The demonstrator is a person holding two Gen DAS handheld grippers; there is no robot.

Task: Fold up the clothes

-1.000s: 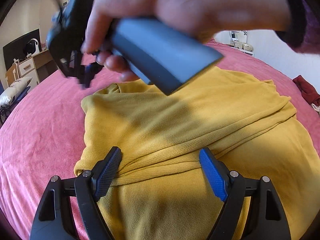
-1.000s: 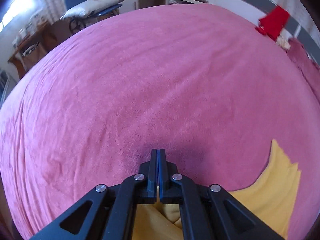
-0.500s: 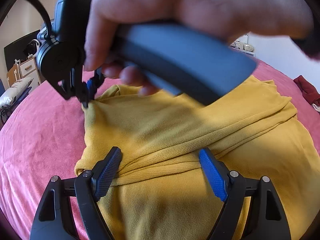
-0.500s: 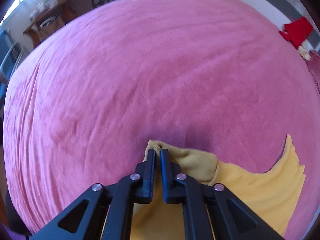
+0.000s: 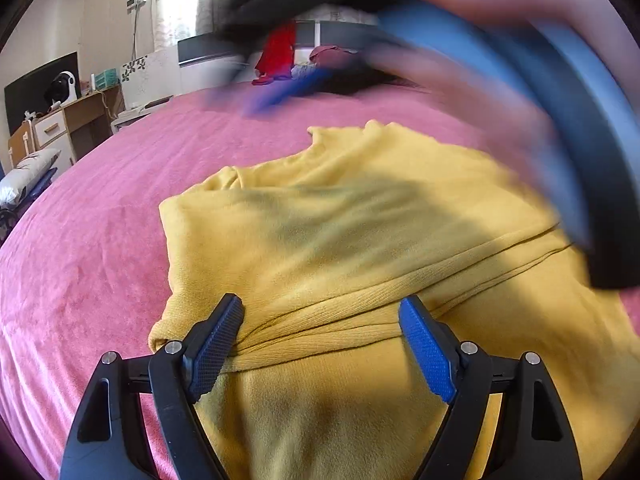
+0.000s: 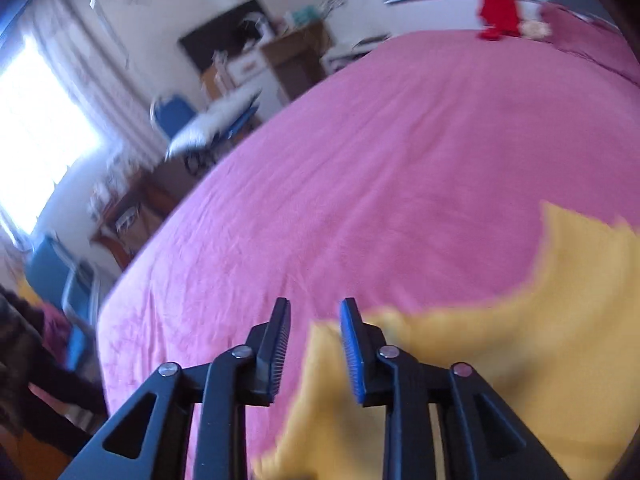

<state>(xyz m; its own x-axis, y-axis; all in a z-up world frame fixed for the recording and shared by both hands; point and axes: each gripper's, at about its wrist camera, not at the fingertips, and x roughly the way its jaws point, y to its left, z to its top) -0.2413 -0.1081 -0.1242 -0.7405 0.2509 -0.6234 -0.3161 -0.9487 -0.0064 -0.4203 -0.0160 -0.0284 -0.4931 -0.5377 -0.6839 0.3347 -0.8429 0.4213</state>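
Note:
A mustard-yellow sweater (image 5: pixel 360 232) lies folded on the pink bedspread (image 5: pixel 88 264). My left gripper (image 5: pixel 322 332) is open, its blue pads straddling a ribbed fold of the sweater near its left edge. My right gripper (image 6: pixel 314 320) is open and empty, lifted above the bed at the sweater's (image 6: pixel 540 340) edge. In the left wrist view the right gripper and the hand holding it show only as a blur (image 5: pixel 540 92) at the upper right.
A red garment (image 5: pixel 278 54) hangs at the headboard, also in the right wrist view (image 6: pixel 498 4). A desk with drawers (image 5: pixel 60 128) and a chair with a pillow (image 6: pixel 208 120) stand beside the bed.
My right gripper has opened, let go of the sweater corner and swung up and away to the right. The left gripper has stayed in place, open.

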